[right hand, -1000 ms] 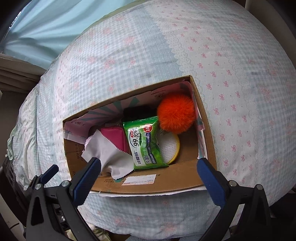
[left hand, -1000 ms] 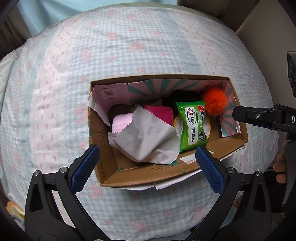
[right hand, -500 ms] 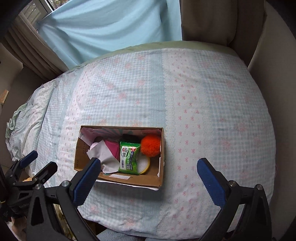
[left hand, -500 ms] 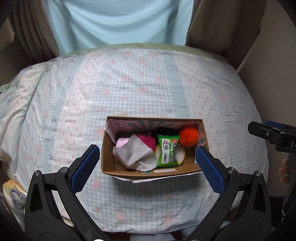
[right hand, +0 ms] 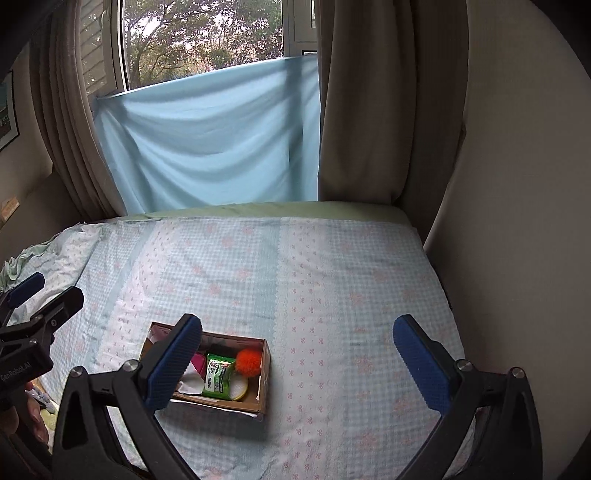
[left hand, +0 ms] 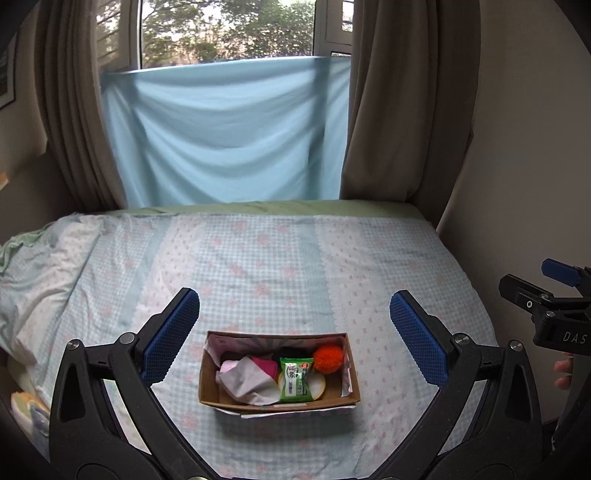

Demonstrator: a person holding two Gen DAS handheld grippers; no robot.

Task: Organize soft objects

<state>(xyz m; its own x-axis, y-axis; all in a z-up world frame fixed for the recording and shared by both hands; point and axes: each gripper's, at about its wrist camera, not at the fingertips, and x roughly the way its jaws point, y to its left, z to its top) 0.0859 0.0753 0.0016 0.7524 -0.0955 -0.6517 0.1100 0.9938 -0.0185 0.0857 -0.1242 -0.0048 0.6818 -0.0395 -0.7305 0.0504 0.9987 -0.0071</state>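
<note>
Both my tools, left tool (left hand: 294, 336) and right tool (right hand: 297, 360), gape wide and empty above the bed; ahead, the brown cardboard box (left hand: 279, 401) holds every soft item I see, so sorting looks finished.

A bed (left hand: 266, 258) fills the lower half of both views. Its cover (right hand: 332, 295) is pale blue with a check pattern and small pink flowers, and a green sheet (left hand: 332, 207) shows along the far edge. Behind the bed there is a window (left hand: 225, 29) with trees outside. A light blue cloth (left hand: 225, 133) hangs across the lower part of the window. Brown curtains (left hand: 391, 110) hang at both sides. On the right stands a plain beige wall (right hand: 524, 147). A dark framed picture (right hand: 7, 110) is partly visible on the left wall.
</note>
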